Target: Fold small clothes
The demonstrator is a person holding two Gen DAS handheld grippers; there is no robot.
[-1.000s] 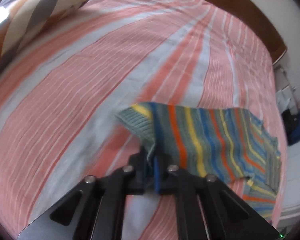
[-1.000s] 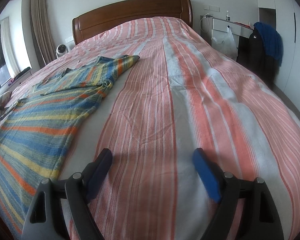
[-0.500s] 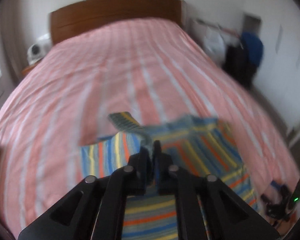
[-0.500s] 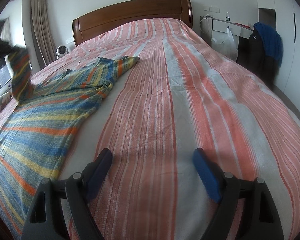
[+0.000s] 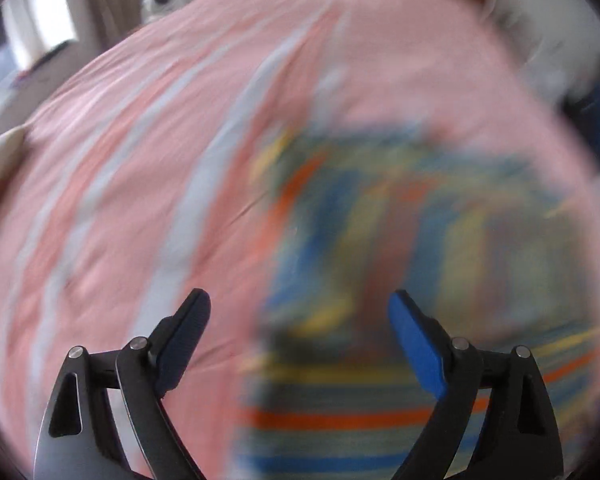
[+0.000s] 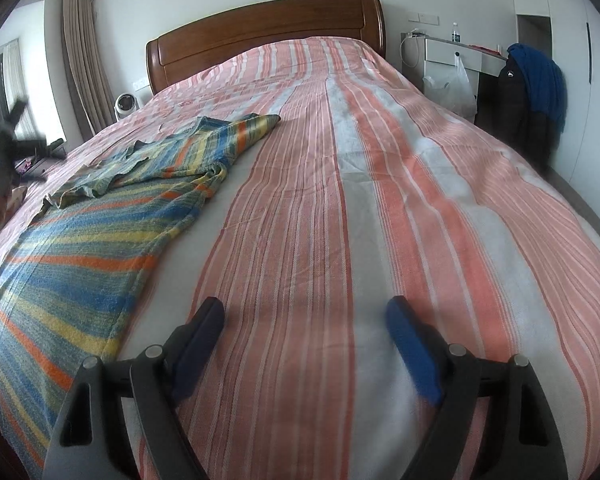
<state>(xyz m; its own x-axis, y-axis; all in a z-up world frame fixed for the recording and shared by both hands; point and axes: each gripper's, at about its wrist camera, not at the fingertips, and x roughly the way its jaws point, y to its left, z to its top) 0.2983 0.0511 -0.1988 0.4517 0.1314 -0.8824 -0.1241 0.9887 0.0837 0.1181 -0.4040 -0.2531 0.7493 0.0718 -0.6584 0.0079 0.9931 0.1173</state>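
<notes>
My left claw (image 5: 299,312) is above the bed, pointing steeply down, and its jaws are opening, already wide apart, with nothing pinched between the pads. The picture from it is badly smeared. Below and ahead of its tips, reaching off toward its right finger, lies the striped knit garment (image 5: 400,240), in bands of blue, yellow, orange and grey-green. It rests flat on the pink-and-white striped bedspread (image 5: 120,200).

My right claw (image 6: 305,320) also stands wide, with only bare bedspread (image 6: 380,200) between its fingers. From this claw the same garment (image 6: 80,248) lies to the left, just beside the left finger, and stretches away up the bed. One sleeve lies folded across its far end, and the cuff points toward the wooden headboard (image 6: 268,28). Far off to the left edge my other claw shows as a dark blur (image 6: 4,148).
</notes>
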